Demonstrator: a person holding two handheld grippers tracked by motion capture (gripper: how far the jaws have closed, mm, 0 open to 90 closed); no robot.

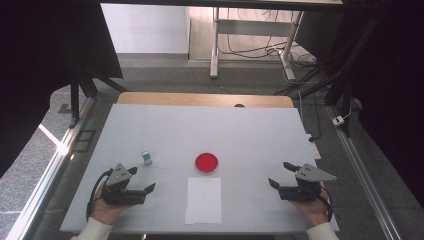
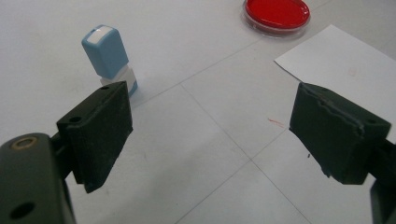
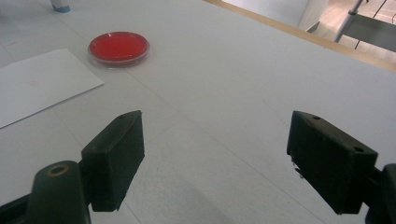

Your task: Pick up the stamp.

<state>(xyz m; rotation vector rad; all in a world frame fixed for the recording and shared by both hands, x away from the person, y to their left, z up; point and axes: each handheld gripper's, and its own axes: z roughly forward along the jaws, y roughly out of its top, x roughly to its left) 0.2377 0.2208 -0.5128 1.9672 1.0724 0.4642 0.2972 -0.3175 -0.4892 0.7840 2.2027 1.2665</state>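
Flanking the paper (image 1: 203, 200) on the bench (image 1: 250, 130), both claws gape empty: left claw (image 1: 142, 180) nearest the stamp (image 1: 146, 157), left of the ink pad (image 1: 206, 163), likely its pick; right claw (image 1: 280, 174) waits right.

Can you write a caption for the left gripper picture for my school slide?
Open left gripper over the white table, near a blue stamp, red dish and paper.

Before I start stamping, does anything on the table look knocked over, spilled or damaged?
Mostly fine. The blue stamp stands upright, the red ink pad looks unspilled, the sheet of paper lies flat. Oddities: a small red mark on the table near the paper, and the left gripper has one ragged-edged pad.
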